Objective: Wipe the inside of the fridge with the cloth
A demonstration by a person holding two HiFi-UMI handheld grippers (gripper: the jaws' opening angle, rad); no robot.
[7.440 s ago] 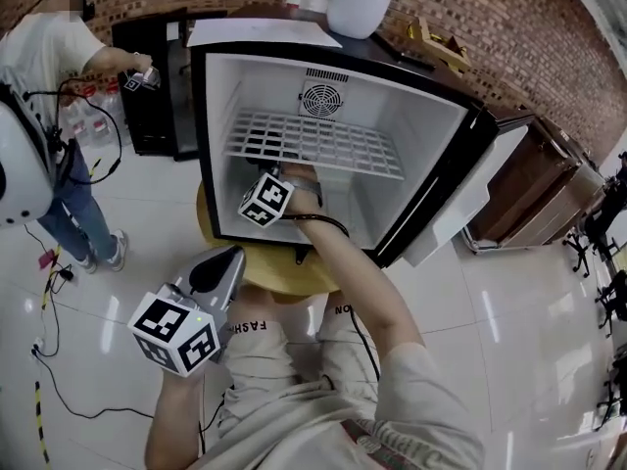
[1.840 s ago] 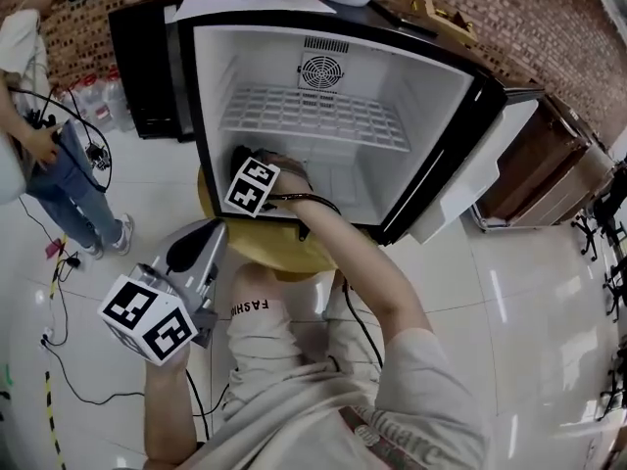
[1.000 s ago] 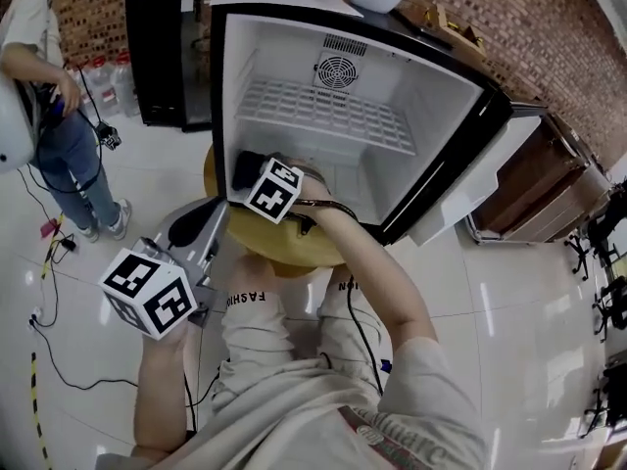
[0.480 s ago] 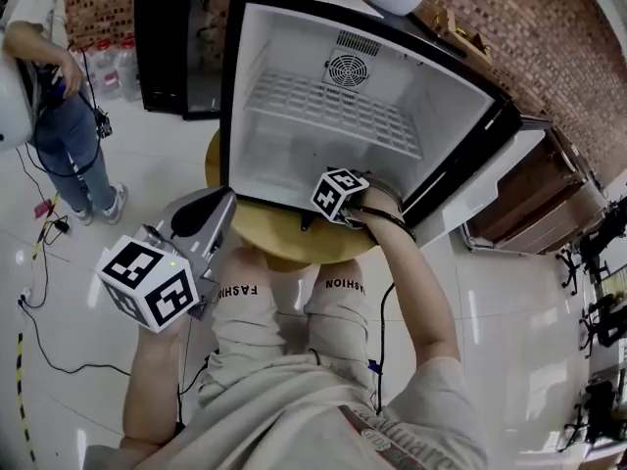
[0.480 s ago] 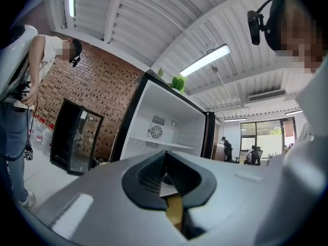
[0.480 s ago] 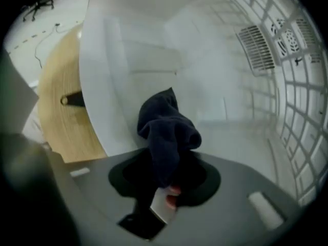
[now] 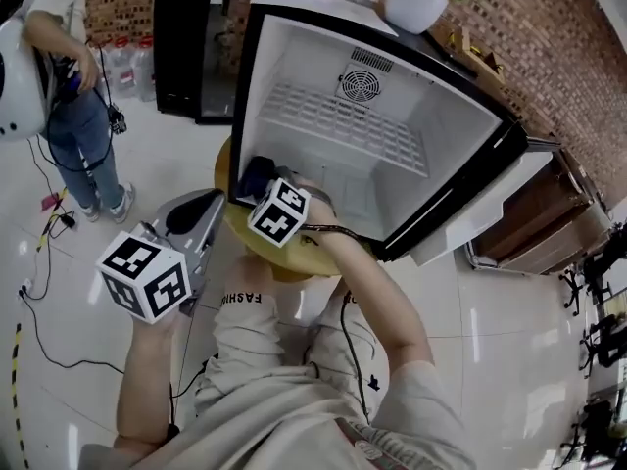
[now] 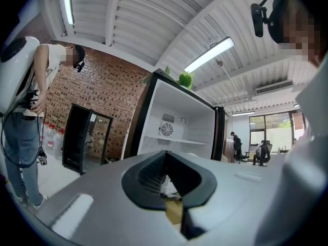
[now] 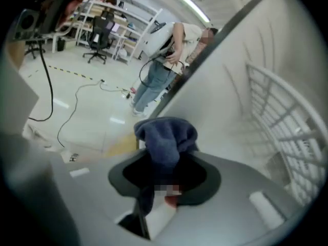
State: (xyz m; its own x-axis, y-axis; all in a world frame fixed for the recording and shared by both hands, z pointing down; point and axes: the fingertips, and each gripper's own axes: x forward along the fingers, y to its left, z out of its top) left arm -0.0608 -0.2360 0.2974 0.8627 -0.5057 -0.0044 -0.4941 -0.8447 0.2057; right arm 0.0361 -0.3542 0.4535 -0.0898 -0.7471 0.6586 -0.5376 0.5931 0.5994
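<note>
The open fridge (image 7: 294, 76) has a white inside and a wire shelf (image 7: 343, 130). My right gripper (image 7: 266, 189) is at the front left of the fridge floor, shut on a dark blue cloth (image 7: 253, 174). Its jaws have just opened slightly, with the cloth still pinched between them. In the right gripper view the cloth (image 9: 166, 137) bunches up out of the right gripper (image 9: 164, 160), close to the fridge's left wall (image 9: 225, 101). My left gripper (image 7: 201, 211) stays outside the fridge, low on the left, shut and empty. In its own view the left gripper (image 8: 166, 176) points level at the fridge (image 8: 179, 132).
The fridge stands on a round yellow table (image 7: 265, 253), its door (image 7: 480, 223) swung out to the right. A black cabinet (image 7: 191, 47) is behind on the left, and a person (image 7: 69, 116) stands further left. Cables (image 7: 39, 302) lie on the floor. A potted plant (image 7: 416, 3) sits on top.
The right gripper with the cloth has swept from the fridge's front right edge back to its front left. The left gripper has barely shifted.
</note>
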